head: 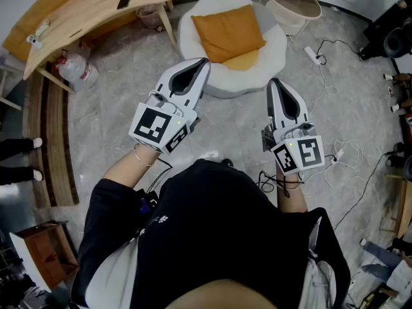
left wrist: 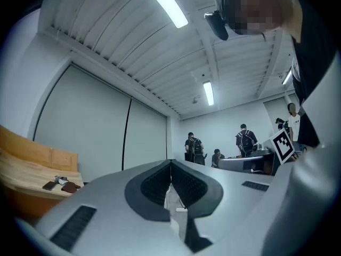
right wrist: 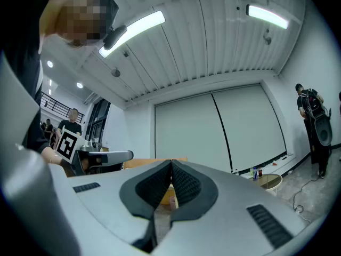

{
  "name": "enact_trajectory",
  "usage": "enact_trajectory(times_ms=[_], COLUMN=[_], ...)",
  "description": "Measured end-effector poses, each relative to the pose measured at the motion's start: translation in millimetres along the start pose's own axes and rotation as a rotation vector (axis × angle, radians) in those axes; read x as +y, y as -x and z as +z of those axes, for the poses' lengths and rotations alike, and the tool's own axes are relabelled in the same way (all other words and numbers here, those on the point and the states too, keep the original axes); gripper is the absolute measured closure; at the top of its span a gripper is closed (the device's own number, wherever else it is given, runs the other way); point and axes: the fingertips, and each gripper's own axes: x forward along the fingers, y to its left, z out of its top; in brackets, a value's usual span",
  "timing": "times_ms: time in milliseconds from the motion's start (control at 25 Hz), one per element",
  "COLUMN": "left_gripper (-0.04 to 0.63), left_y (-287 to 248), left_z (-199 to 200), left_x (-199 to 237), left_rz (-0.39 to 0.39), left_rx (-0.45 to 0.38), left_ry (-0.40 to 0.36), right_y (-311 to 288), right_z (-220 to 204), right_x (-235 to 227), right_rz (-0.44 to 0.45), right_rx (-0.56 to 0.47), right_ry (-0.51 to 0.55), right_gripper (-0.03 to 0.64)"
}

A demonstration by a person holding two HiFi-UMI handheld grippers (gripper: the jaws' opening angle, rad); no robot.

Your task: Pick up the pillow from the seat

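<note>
An orange pillow lies tilted on a round white seat, with a yellow cushion under its near edge. My left gripper hovers just short of the seat's near-left rim, jaws shut and empty. To the right, my right gripper hangs near the seat's front-right rim, also shut with nothing in it. In the left gripper view the jaws meet at the tips and aim slightly upward at the room. The right gripper view shows the tips closed too.
A curved wooden table stands at the left with a plastic bottle beneath it. A small round side table sits behind the seat. White power strips and cables lie on the marble floor at the right. Several people stand far off.
</note>
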Motion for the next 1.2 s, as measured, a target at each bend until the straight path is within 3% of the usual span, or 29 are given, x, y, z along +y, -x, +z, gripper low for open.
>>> enact_trajectory(times_ms=[520,1200], left_gripper=[0.585,0.585], left_y=[-2.6,-47.1], left_z=[-6.2,-21.2], left_x=[1.7,-27.7], left_rz=[-0.001,0.004], left_rx=[0.026,0.062], left_ry=[-0.003,0.023], right_y=[-0.5,19.7], right_z=[-5.6,-0.3], right_x=[-13.4,-61.1], right_rz=[-0.017,0.029], right_rx=[-0.024,-0.037], right_ry=[-0.059,-0.025], right_gripper=[0.597,0.595])
